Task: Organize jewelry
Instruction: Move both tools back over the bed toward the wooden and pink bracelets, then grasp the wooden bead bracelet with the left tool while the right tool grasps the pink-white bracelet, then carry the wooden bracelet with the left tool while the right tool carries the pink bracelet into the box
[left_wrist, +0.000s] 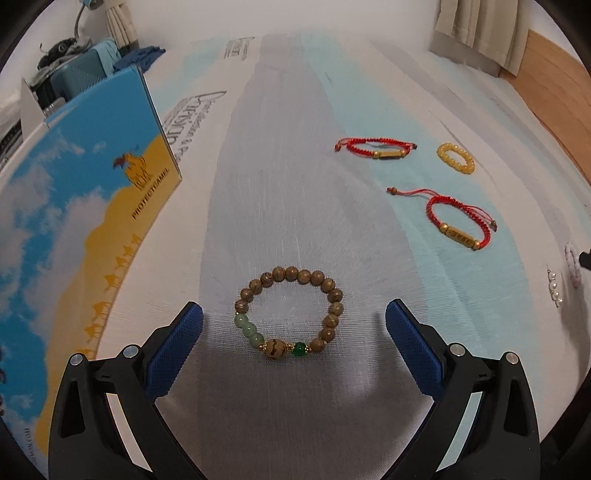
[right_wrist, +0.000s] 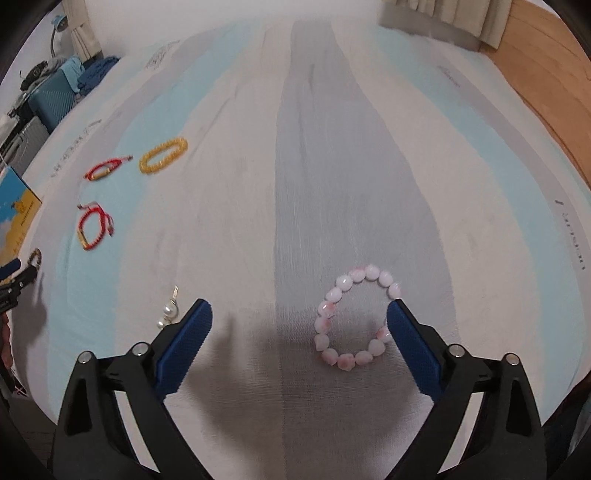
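barely begun, by the look of it: all pieces loose on the bed (left_wrist: 295, 166), none gathered or boxed as far as visible. left gripper (left_wrist: 294, 325) poised low over the sheet with jaws spread wide and empty, flanking the wooden bead bracelet (left_wrist: 290, 315) without touching it; green beads and a large tan bead on the near side of that loop. right gripper (right_wrist: 299, 321) likewise wide open and holding nothing, the pink bead bracelet (right_wrist: 356, 319) lying flat just inside the right-hand jaw, its far side partly hidden behind that jaw, contact impossible to judge. off to the left of the right gripper, a pearl piece (right_wrist: 168, 310) close by the left-hand jaw, mostly hidden, kind unclear. further out, still scattered: a yellow bead bracelet (left_wrist: 455, 158), a red cord bracelet (left_wrist: 376, 147) beside it, and a second red cord bracelet (left_wrist: 458, 218) nearer, all well apart from both grippers. standing at the left edge, a blue and yellow box (left_wrist: 85, 206) printed with camels, probably the destination, though no opening or compartment shown. remaining, then: essentially everything, six pieces to pick up and place, starting most likely with the two bracelets already framed by the open jaws.
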